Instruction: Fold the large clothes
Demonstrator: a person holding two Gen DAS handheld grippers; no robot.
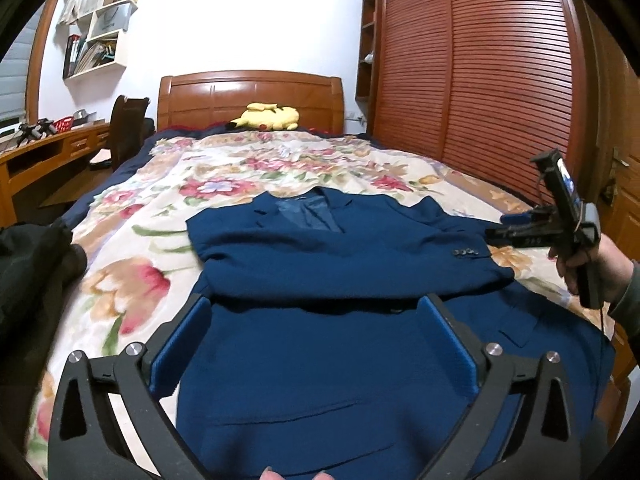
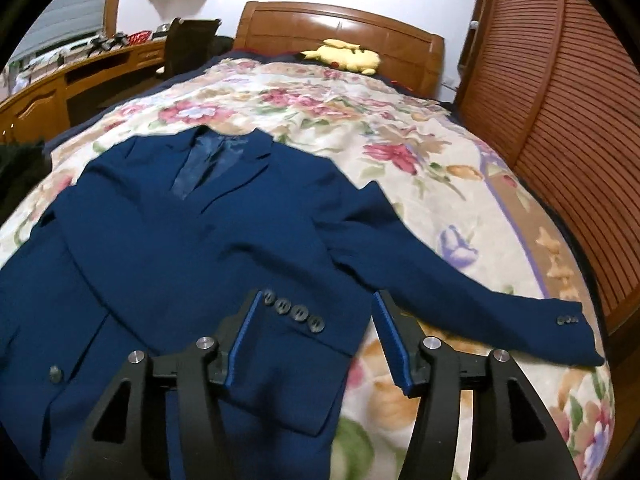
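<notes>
A navy blue suit jacket [image 1: 320, 272] lies front up on the floral bedspread [image 1: 168, 216], collar toward the headboard. One sleeve is folded across its chest, its buttoned cuff [image 2: 294, 312] lying between my right fingers. The other sleeve [image 2: 460, 296] stretches out to the right. My left gripper [image 1: 318, 308] is open and empty, above the jacket's lower body. My right gripper [image 2: 318, 306] is open and empty, above the folded cuff; it also shows in the left wrist view [image 1: 516, 232], held by a hand at the jacket's right edge.
A yellow plush toy [image 1: 268, 116] lies by the wooden headboard [image 1: 248, 92]. A slatted wooden wardrobe [image 1: 480, 72] runs along the right side of the bed. A desk [image 1: 48, 152] and chair [image 1: 124, 128] stand at the left. Dark clothing [image 1: 36, 264] lies on the bed's left edge.
</notes>
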